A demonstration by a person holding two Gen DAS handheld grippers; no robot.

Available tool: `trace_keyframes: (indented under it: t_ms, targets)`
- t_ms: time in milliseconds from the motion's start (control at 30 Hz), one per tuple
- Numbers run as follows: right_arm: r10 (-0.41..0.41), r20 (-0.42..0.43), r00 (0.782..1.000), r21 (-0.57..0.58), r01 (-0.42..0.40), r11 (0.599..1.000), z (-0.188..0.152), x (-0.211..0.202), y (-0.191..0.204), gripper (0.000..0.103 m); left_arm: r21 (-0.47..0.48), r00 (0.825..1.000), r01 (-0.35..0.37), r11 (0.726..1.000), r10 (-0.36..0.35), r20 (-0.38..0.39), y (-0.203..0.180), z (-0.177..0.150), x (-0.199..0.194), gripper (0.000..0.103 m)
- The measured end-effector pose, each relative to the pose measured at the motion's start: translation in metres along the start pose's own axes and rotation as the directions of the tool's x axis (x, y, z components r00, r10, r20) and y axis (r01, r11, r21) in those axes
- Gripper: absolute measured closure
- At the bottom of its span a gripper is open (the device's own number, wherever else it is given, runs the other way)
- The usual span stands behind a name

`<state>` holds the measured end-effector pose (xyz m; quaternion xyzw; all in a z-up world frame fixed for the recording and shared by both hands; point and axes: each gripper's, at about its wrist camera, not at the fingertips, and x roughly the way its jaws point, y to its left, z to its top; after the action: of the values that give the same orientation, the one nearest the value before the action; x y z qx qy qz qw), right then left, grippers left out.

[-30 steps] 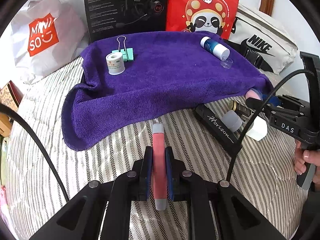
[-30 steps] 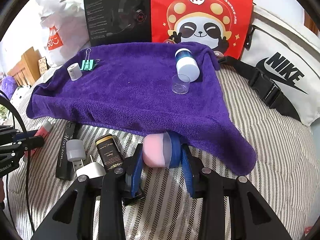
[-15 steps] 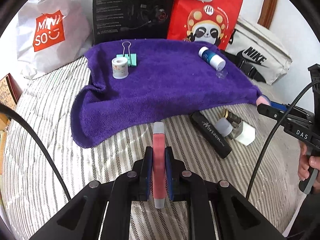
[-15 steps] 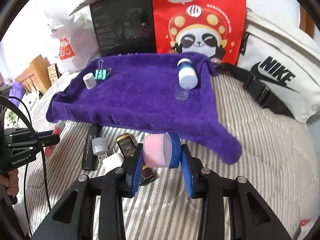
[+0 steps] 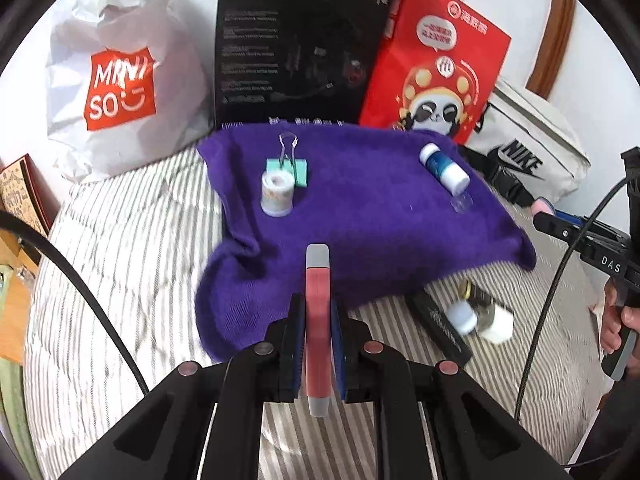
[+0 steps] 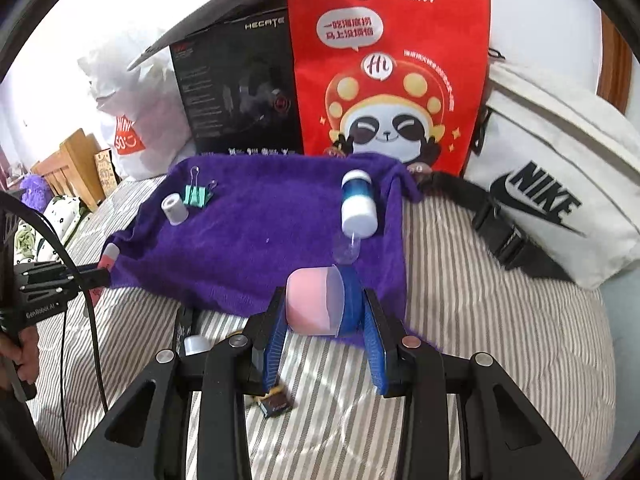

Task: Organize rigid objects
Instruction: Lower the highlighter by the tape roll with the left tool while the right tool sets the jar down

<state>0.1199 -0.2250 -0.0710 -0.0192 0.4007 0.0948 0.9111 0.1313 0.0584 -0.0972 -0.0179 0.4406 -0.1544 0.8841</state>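
The left gripper clamps a flat red stick above the purple towel's near edge. The right gripper grips a pink-and-blue capped container. On the towel lie a binder clip, a white spool, a blue bottle and a clear cap. A black case lies on the striped bedding.
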Motion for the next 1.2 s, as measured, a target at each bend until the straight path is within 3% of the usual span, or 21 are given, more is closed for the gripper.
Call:
trace_keyframes:
  t_ms: [500, 1200]
  targets:
    - [0.010, -0.055, 0.998, 0.045, -0.008, 0.999, 0.019, 0.039, -0.018, 0.067, -0.068, 1.000, -0.004, 0.998, 0.004, 0.004, 0.018, 0.037, 0.033, 0.091]
    - [0.002, -0.205, 0.979, -0.001, -0.003, 1.000, 0.021, 0.087, -0.009, 0.067, -0.102, 0.998, 0.059, 0.993, -0.057, 0.019, 0.029, 0.040, 0.050, 0.091]
